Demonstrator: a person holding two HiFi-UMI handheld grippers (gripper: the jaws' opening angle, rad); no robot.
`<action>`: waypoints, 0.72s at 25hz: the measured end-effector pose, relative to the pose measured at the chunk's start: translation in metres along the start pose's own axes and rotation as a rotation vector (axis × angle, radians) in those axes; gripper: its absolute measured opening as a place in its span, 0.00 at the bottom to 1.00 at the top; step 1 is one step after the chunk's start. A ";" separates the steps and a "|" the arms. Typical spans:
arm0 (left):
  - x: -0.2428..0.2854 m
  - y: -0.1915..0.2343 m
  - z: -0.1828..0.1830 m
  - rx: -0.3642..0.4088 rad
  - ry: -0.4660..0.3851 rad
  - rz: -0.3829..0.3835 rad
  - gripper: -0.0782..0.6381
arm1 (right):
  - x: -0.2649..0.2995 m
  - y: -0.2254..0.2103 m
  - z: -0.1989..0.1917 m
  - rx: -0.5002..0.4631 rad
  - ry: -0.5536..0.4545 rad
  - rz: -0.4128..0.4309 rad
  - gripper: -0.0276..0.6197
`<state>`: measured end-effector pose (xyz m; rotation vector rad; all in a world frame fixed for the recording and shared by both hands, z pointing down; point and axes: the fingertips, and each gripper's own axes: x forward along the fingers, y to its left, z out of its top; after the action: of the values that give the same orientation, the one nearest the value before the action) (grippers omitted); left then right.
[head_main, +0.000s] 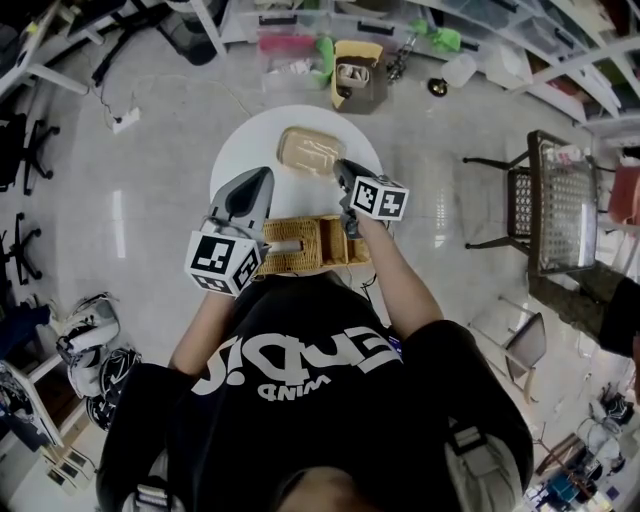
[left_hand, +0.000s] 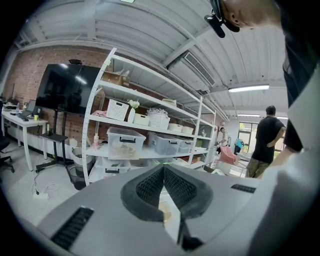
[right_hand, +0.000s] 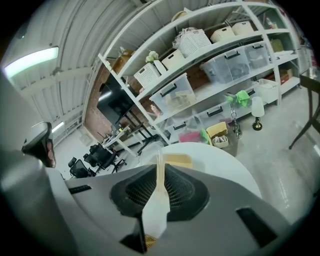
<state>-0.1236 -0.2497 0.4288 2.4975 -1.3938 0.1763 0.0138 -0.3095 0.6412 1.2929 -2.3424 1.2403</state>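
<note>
A round white table (head_main: 235, 150) carries a beige tray (head_main: 310, 150) at its far side and a wicker basket (head_main: 310, 255) at its near edge. My right gripper (head_main: 341, 166) is over the table beside the tray. It is shut on a thin pale utensil (right_hand: 158, 200), which is seen edge-on and sticks out past the tips (right_hand: 160, 167). The beige tray (right_hand: 176, 160) lies just beyond it. My left gripper (head_main: 263, 176) hovers above the basket's left end. Its jaws meet at the tip (left_hand: 163, 168) with nothing between them.
White shelving (left_hand: 150, 130) with plastic bins runs along the far wall. A small box (head_main: 358, 75) stands on the floor behind the table. A dark chair and glass-topped table (head_main: 550, 200) stand to the right, office chairs (head_main: 25, 150) to the left. A person (left_hand: 267, 140) stands far off.
</note>
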 end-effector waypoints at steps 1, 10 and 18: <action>-0.002 -0.002 0.000 0.001 -0.002 0.001 0.11 | -0.003 0.002 0.000 -0.002 -0.005 0.008 0.11; -0.019 -0.023 -0.002 0.001 -0.022 0.015 0.11 | -0.035 0.027 0.006 -0.038 -0.072 0.074 0.09; -0.041 -0.042 -0.007 -0.008 -0.038 0.043 0.11 | -0.088 0.067 0.043 -0.136 -0.206 0.115 0.09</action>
<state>-0.1094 -0.1933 0.4179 2.4782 -1.4605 0.1318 0.0245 -0.2697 0.5304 1.3141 -2.6274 0.9991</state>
